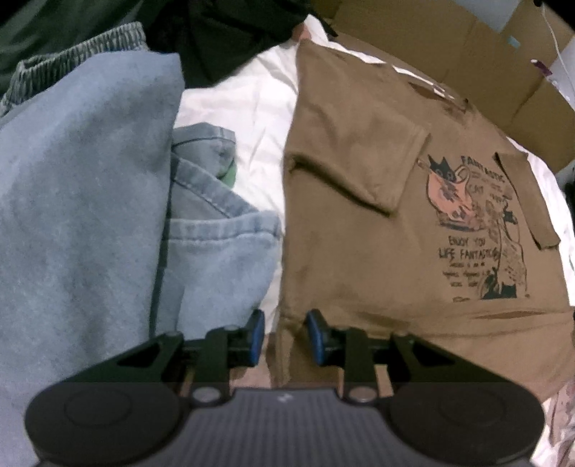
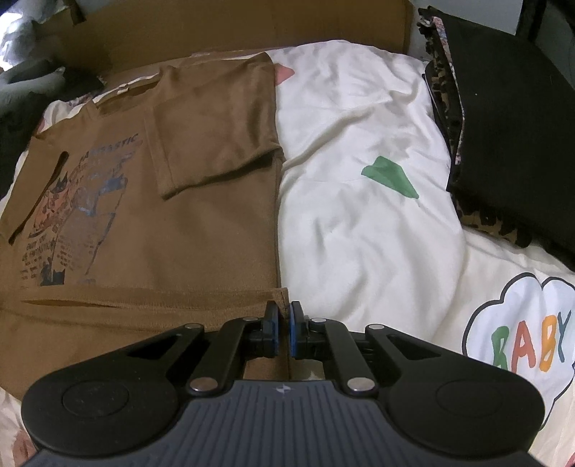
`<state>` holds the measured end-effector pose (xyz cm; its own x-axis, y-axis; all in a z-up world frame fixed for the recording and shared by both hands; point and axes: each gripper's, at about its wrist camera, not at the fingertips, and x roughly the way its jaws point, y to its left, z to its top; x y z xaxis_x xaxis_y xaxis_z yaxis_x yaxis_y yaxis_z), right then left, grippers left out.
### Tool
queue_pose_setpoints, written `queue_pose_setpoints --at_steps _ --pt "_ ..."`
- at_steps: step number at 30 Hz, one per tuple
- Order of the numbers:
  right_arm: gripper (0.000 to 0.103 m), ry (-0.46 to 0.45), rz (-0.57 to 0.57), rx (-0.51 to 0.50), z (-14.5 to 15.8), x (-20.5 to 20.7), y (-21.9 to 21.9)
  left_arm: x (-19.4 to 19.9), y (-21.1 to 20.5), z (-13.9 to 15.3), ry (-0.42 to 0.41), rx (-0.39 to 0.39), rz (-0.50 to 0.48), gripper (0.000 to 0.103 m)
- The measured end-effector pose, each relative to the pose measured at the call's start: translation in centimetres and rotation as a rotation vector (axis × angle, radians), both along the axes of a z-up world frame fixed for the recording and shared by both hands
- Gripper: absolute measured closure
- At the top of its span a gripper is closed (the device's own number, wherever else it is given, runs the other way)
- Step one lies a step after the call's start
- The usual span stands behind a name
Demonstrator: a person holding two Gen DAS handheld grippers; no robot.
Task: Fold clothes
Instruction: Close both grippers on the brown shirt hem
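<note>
A brown printed T-shirt [image 1: 377, 233] lies flat on the white bed sheet [image 1: 258, 118] with both sleeves folded in over the front. Its bottom hem is turned up toward me. My left gripper [image 1: 285, 336] is open, its jaws astride the shirt's near left corner. In the right wrist view the same T-shirt [image 2: 201, 215] fills the left half. My right gripper [image 2: 283, 325] is shut on the shirt's near right hem corner [image 2: 280, 296].
Blue denim clothes [image 1: 82, 197] are piled left of the shirt, with dark garments [image 1: 222, 32] behind. A cardboard box [image 1: 449, 46] stands at the far side. A black folded stack over leopard-print fabric [image 2: 510, 136] lies at the right. The sheet has a green print [image 2: 391, 176] and a "BABY" print [image 2: 528, 345].
</note>
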<state>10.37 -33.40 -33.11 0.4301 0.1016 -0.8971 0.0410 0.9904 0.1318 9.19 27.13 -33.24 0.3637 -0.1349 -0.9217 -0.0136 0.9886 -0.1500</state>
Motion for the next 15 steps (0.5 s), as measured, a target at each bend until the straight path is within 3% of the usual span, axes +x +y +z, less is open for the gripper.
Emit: queue_pose_setpoints --at_steps 2,7,15 --pt "0.098 -0.002 -0.003 0.0 0.1 -0.1 0.0 -0.3 -0.3 0.1 -0.009 0.016 -0.012 0.092" --pt "0.098 -0.015 0.001 0.006 0.7 -0.5 -0.1 -0.9 -0.9 0.8 -0.036 0.049 -0.03 0.096" --pt "0.098 -0.04 0.005 0.022 1.8 -1.2 -0.5 -0.9 -2.4 2.5 -0.067 0.002 -0.048 0.096"
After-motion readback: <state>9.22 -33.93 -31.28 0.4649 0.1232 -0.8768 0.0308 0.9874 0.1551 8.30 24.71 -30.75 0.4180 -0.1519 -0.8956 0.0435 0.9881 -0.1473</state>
